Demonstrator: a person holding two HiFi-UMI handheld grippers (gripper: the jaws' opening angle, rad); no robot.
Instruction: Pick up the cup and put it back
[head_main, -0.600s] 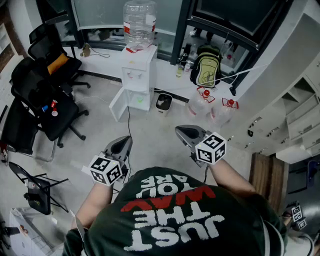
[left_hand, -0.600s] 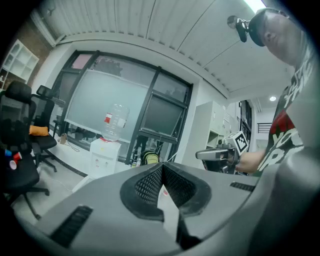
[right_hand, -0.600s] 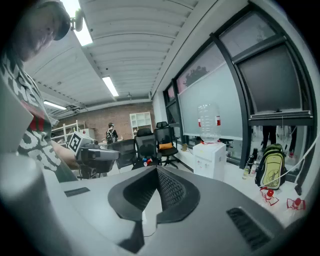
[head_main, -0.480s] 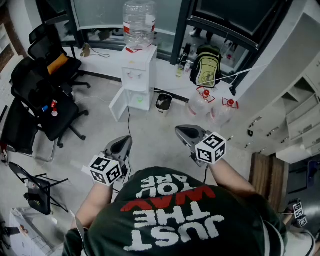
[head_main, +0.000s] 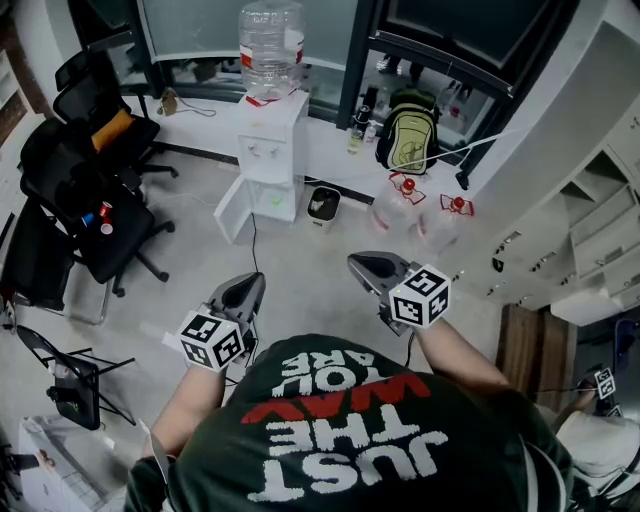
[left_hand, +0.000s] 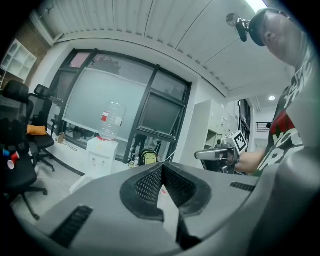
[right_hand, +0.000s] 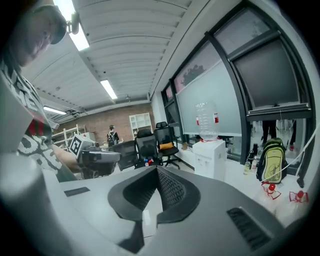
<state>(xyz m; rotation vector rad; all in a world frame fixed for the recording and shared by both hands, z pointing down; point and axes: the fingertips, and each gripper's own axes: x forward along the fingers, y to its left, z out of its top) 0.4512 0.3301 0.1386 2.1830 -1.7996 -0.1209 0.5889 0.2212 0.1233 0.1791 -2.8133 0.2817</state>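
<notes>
No cup shows plainly in any view. Small red and blue items (head_main: 100, 215) lie on a black office chair's seat at the left, too small to tell what they are. My left gripper (head_main: 252, 282) is held out in front of the person's chest. In the left gripper view its mesh pads meet at the tip (left_hand: 161, 167), shut with nothing between them. My right gripper (head_main: 358, 262) is held beside it, a little further forward. In the right gripper view it (right_hand: 157, 169) is shut and empty too. Both grippers are in mid-air above the floor, near level.
A white water dispenser (head_main: 270, 150) with a clear bottle (head_main: 271, 45) stands ahead by the window wall. A small bin (head_main: 322, 204), a green backpack (head_main: 408, 135) and empty water jugs (head_main: 400, 205) sit to its right. Black office chairs (head_main: 85, 190) fill the left and white cabinets (head_main: 590, 230) the right.
The head view has shifted slightly, so the room sits a touch higher and further left. Both grippers stay where they were, still shut.
</notes>
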